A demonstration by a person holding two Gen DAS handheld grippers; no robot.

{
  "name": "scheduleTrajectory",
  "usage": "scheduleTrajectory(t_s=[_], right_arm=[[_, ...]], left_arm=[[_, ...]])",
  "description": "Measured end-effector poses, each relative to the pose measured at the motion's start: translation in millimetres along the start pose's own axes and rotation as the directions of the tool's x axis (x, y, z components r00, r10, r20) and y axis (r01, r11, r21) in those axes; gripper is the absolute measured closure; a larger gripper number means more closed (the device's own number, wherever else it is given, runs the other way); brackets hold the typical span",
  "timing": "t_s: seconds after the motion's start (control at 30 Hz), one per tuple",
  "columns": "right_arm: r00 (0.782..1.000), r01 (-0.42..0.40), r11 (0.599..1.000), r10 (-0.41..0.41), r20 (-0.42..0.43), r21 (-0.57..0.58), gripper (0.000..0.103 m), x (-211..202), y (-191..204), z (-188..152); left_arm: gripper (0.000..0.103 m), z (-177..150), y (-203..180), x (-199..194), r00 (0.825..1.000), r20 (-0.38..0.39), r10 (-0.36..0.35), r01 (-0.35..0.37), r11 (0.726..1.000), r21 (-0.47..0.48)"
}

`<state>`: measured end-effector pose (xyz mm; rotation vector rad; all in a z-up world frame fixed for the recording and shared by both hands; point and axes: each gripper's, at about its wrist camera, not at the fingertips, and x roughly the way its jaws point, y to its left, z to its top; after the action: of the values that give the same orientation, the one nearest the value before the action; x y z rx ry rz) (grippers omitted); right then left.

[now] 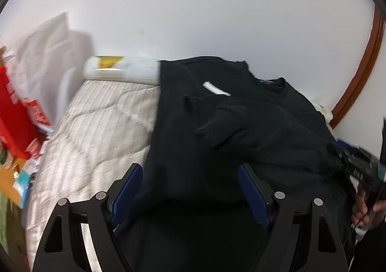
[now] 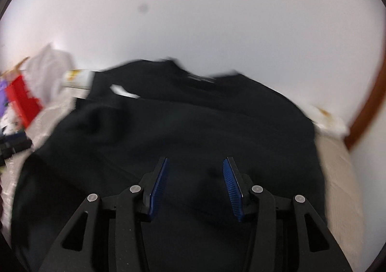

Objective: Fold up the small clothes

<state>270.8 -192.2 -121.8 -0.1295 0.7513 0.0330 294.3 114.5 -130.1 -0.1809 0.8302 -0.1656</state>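
Observation:
A black t-shirt (image 1: 241, 127) lies on a striped beige mattress (image 1: 96, 127), its left sleeve folded in over the chest and a white label (image 1: 216, 89) showing. My left gripper (image 1: 190, 170) is open, its blue pads over the shirt's lower left part. The right gripper shows at the right edge of the left wrist view (image 1: 361, 170), held in a hand. In the right wrist view the same shirt (image 2: 181, 127) fills the middle, blurred. My right gripper (image 2: 195, 163) is open above the shirt's lower part, holding nothing.
A white wall rises behind the bed. A rolled white pillow (image 1: 120, 69) lies at the head. A red box (image 1: 14, 115), white cloth (image 1: 45, 55) and clutter stand at the left. A brown wooden frame (image 1: 361, 67) curves at the right.

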Motion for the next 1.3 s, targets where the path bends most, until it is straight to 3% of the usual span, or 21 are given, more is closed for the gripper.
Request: scheduleTrajectory(t_s=[0.17,0.27,0.4,0.53,0.6,0.7,0.8,0.83,0.87,0.93,1.13,1.3], right_arm=[[0.994,0.108,0.993,-0.107,-0.02,0.046,0.056,-14,-72,-35],[0.99,0.137,0.988,-0.135,-0.026,0.065,0.056,-20,-95,-51],[0.989,0.146,0.986,-0.144,-0.03,0.081,0.056,-26,-116,-68],[0.991,0.135,0.986,-0.132,-0.036,0.099,0.056,-22,-123,-75],[0.991,0.132,0.985,-0.128,-0.04,0.109,0.056,-21,-124,-77],[0.99,0.133,0.983,-0.128,-0.051,0.126,0.056,-18,-125,-81],[0.99,0.137,0.981,-0.13,-0.059,0.138,0.056,-15,-127,-83],[0.99,0.139,0.98,-0.131,-0.059,0.143,0.056,-14,-127,-83],[0.989,0.14,0.979,-0.132,-0.06,0.147,0.056,-14,-127,-83],[0.989,0.144,0.977,-0.135,-0.064,0.157,0.056,-13,-126,-82],[0.989,0.145,0.974,-0.138,-0.053,0.173,0.056,-18,-124,-81],[0.988,0.153,0.976,-0.149,-0.036,0.156,0.056,-25,-118,-80]], left_arm=[[0.028,18,-19,21,0.999,0.001,-0.05,0.05,0.999,-0.013],[0.033,29,-17,33,0.998,0.014,-0.066,0.067,0.996,-0.057],[0.041,41,-11,56,0.999,-0.007,-0.034,0.033,0.993,-0.112],[0.043,37,-16,90,0.994,-0.106,0.014,-0.022,0.997,-0.08],[0.04,32,-20,99,0.992,-0.12,0.045,-0.052,0.997,-0.057],[0.039,29,-25,99,0.993,-0.098,0.063,-0.066,0.997,-0.034],[0.046,29,-26,99,0.994,-0.095,0.054,-0.057,0.998,-0.031],[0.06,28,-27,97,0.995,-0.092,0.028,-0.031,0.999,-0.024],[0.066,29,-28,97,0.996,-0.089,0.027,-0.029,0.999,-0.019],[0.087,30,-33,95,0.994,-0.075,0.081,-0.08,0.997,0.011],[0.089,34,-29,68,0.998,-0.015,0.065,-0.065,0.997,0.029],[0.09,41,-29,35,0.994,0.061,0.094,-0.097,0.993,0.06]])
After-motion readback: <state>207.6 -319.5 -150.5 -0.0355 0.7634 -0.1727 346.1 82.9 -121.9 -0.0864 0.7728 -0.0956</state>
